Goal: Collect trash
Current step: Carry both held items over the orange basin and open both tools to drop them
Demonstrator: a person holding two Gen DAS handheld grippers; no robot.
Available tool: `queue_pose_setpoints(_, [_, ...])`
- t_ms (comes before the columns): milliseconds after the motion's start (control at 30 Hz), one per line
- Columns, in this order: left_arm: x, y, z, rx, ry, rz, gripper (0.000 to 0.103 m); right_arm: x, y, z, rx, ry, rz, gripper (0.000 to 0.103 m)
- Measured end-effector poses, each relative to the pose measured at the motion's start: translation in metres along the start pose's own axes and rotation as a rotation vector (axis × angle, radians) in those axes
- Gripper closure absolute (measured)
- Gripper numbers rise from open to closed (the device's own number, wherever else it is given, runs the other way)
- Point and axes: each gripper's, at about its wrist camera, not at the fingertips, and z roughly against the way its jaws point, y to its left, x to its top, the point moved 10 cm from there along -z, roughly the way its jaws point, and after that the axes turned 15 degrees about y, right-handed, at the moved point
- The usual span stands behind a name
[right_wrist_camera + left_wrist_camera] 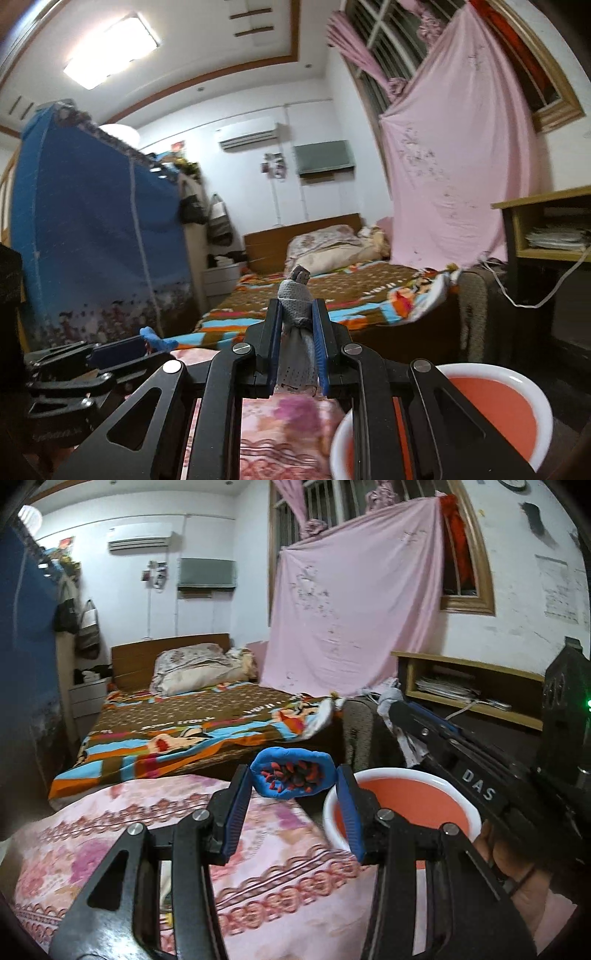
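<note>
My left gripper is shut on a blue snack bag with red and black print, held above the pink floral blanket. A white basin with an orange inside sits just right of it. My right gripper is shut on a crumpled silver-grey wrapper, held upright between the blue pads. The basin lies low to its right. The left gripper with the blue bag's edge shows at the left of the right wrist view. The right gripper's body shows in the left wrist view.
A bed with a brown, orange and blue cover and pillows stands ahead. A pink sheet hangs at the window. A wooden shelf unit is at the right, a blue fabric wardrobe at the left.
</note>
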Motion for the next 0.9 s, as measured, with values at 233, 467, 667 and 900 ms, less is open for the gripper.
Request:
queue_pose_setpoints(233, [0.001, -0.030, -0.024, -0.072, 0.070, -0.032, 0.072, -0.007, -0.036, -0.001, -0.081, 0.037, -0.082, 0.089])
queue_pose_setpoints(467, [0.000, -0.050, -0.058, -0.171, 0.189, 0.011, 0.072, -0.019, -0.067, -0.004, -0.153, 0.085, -0.170, 0.089])
queue_pose_setpoints(667, [-0.001, -0.062, -0.080, -0.233, 0.269, 0.055, 0.072, -0.026, -0.084, -0.003, -0.184, 0.105, -0.218, 0.088])
queue_pose_setpoints(900, [-0.005, -0.074, -0.097, -0.276, 0.333, 0.086, 0.070, -0.032, -0.093, -0.005, -0.217, 0.137, -0.243, 0.087])
